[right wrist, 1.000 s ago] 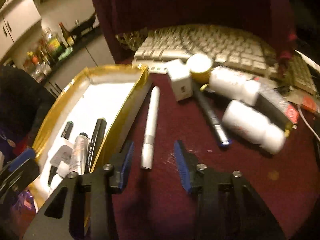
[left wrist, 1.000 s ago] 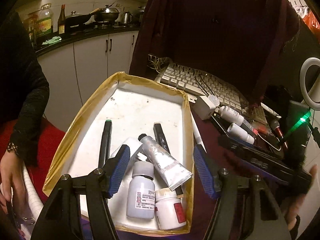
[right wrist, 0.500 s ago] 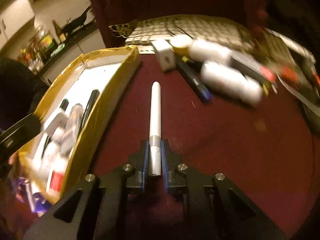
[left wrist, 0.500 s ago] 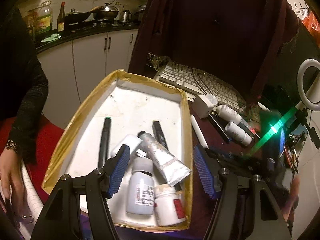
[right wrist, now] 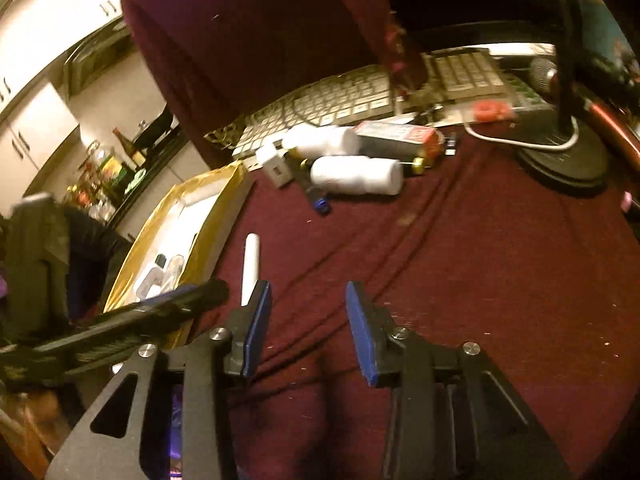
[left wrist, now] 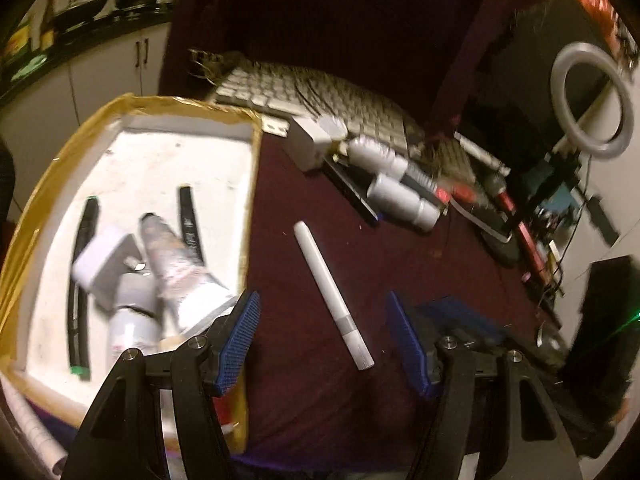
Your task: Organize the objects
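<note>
A white pen (left wrist: 332, 296) lies on the dark red cloth beside the gold-rimmed white tray (left wrist: 250, 184). My left gripper (left wrist: 324, 344) hovers over the pen's near end, one blue pad on either side. Its jaws are closing, but the pads do not touch the pen. In the right wrist view the pen (right wrist: 250, 264) lies just left of my right gripper (right wrist: 308, 330), whose jaws are opening with only bare cloth between them. The tray (right wrist: 216, 208) holds black markers (left wrist: 188, 220), a silver tube (left wrist: 176, 264) and small bottles.
Two white bottles (left wrist: 400, 196) and a white cube (left wrist: 308, 144) lie by a keyboard (left wrist: 320, 96) at the back. A ring light (left wrist: 592, 100) stands at the right, and a black stand base (right wrist: 560, 160) with a cable. A dark red curtain hangs behind.
My right gripper was shut on the white pen half a second ago; it has let go and swung right. My left gripper moved from over the tray to over the pen.
</note>
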The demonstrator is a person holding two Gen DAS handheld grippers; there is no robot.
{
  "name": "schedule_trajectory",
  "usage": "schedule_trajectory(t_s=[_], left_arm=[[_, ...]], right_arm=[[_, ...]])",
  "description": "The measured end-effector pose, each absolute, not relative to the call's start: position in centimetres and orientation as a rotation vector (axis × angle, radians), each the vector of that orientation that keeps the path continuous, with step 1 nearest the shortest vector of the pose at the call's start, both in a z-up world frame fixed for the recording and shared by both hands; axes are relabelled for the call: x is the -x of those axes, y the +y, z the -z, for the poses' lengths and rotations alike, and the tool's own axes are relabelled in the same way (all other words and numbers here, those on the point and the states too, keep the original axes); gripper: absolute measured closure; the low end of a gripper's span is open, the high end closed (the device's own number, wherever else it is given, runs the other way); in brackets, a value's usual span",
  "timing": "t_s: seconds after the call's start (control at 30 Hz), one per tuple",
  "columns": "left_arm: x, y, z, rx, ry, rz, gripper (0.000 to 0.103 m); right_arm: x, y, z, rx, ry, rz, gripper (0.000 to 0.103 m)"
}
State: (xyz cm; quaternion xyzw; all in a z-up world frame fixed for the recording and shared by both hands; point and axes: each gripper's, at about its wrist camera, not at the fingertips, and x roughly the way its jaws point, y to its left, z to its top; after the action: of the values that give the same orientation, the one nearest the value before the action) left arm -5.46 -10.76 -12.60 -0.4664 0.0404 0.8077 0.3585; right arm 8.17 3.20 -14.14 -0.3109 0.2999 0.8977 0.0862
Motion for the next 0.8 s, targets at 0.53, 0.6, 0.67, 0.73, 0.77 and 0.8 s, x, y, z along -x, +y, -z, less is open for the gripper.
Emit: schedule_trajectory(t_s=[0.53,0.6,0.67,0.73,0.77,0.8], left_arm=[[2.5,-6.7,15.5,1.181,0.436,-2.102,0.093],[2.2,-7.7,15.5,1.191,0.373,-2.050,0.093],[1.9,-9.4,15.0,1.185,0.292,-2.030,0.093],[1.9,-10.8,14.4,1.192,0.223,-2.016,0.093],[2.0,-11.4,14.2,1.196,0.191,-2.011,0.093],[2.1,-11.9,13.8,1.192,0.166,-2.013,0.093]], right_arm=[[-8.1,3.6,12.9,0.930,0.829,-2.724,0.066],[-6.9,3.6,12.8,0.963,0.786,-2.741,0.066],[-4.9,3.4,12.7,1.014,0.733,-2.759,0.066],[-3.2,3.2,12.8,1.060,0.681,-2.754,0.066],[-2.3,3.2,12.8,1.080,0.657,-2.759,0.066],[-1.4,3.0,12.8,1.101,0.632,-2.772,0.066]])
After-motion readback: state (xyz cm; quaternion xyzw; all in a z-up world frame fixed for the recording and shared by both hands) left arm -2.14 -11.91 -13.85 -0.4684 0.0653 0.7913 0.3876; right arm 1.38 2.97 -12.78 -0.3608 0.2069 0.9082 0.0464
